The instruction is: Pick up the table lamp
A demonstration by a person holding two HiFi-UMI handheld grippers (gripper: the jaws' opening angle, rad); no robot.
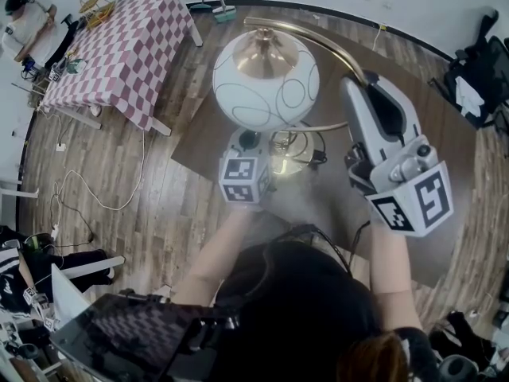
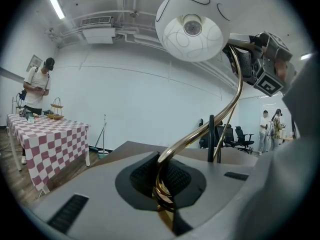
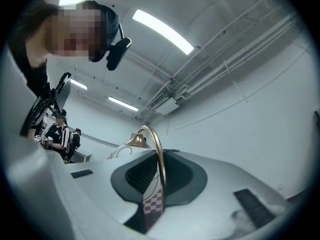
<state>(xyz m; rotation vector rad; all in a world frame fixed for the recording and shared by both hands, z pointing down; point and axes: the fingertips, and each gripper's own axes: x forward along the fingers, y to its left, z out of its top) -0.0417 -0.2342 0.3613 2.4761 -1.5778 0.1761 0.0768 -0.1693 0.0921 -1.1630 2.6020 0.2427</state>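
Right hand-held gripper [image 3: 160, 176] is pinched shut on the table lamp [image 1: 265, 78] at its upper brass arc. Left hand-held gripper [image 2: 162, 181] is clamped on the lower stem. Lamp upright near the surface [image 1: 449, 146] left edge; base possibly lifted, unclear.

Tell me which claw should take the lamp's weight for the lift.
Left, probably. The left claw is shut on the stem low down, below the globe; the right claw pinches the thin upper arc, so it better just steadies.
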